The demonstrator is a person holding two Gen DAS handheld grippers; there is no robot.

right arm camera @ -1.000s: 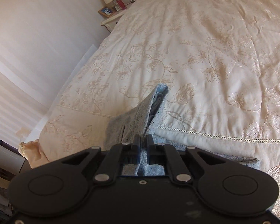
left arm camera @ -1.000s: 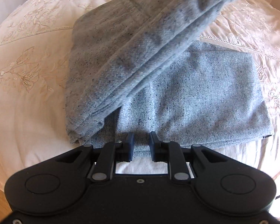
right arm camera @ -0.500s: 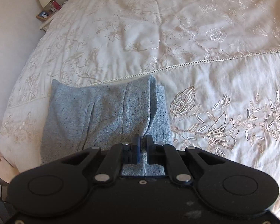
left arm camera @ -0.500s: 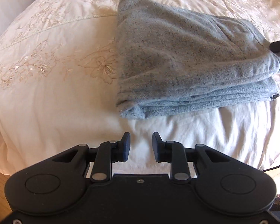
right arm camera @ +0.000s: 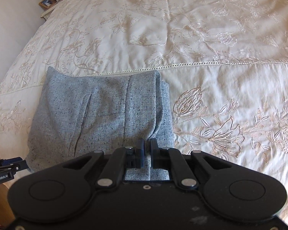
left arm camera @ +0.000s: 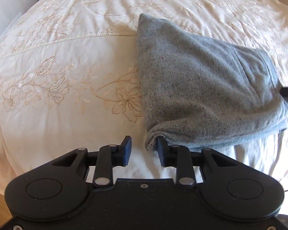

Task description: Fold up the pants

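The right gripper (right arm camera: 145, 149) is pinching the near edge of the folded pants (right arm camera: 97, 111); the left gripper (left arm camera: 143, 153) is gaping at their corner. The pants are lying near the bed (right arm camera: 211, 38) edge, bedspread stretching wide beyond.

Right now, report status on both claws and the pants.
Left claw open at corner of folded grey speckled pants. Right claw shut on pants edge. Nothing in the way on embroidered cream bedspread.
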